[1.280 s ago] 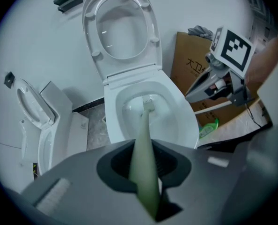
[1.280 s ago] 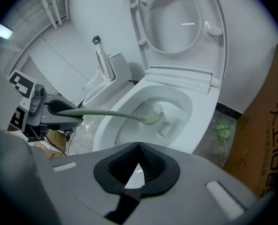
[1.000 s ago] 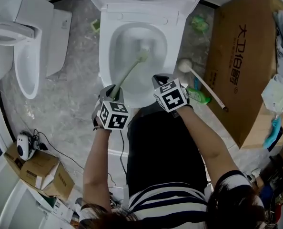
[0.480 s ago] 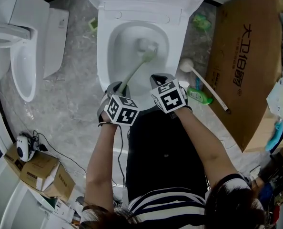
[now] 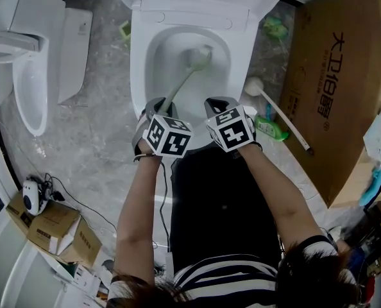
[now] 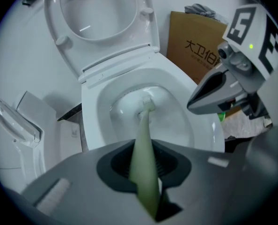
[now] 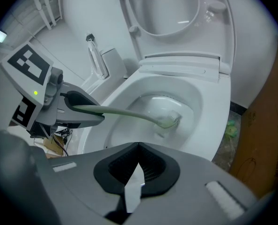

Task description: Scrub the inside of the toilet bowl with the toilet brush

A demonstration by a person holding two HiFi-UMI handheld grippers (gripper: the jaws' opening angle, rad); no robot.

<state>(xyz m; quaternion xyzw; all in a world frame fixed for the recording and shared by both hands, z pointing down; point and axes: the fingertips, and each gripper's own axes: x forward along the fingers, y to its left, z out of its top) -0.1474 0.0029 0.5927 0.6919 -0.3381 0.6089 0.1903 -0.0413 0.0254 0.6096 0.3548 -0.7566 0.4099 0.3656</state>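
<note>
Low against the back wall of the toilet bowl (image 5: 139, 63), pressed the toilet brush (image 5: 185, 81) head, pale green handle clamped in the left gripper (image 5: 160, 106). Held the right gripper (image 5: 217, 105) closed, apparently empty, over the front rim. Risked a twisting handle or splashing from hard strokes. Read "大卫伯爵" on the cardboard box (image 5: 331, 76).

Overall light: even, cool and fairly bright in all three views, with colours washed toward grey.
Glare: soft white highlights on the raised toilet lid (image 6: 97, 8), top of both gripper views.
Shadows: faint and soft-edged; the head view is darkest at lower centre.
Edges: gripper views are fisheye, with black rounded corners and bowed lines.
Focus: toilet bowl (image 7: 209, 121) sharp; bottom foreground blurred.
</note>
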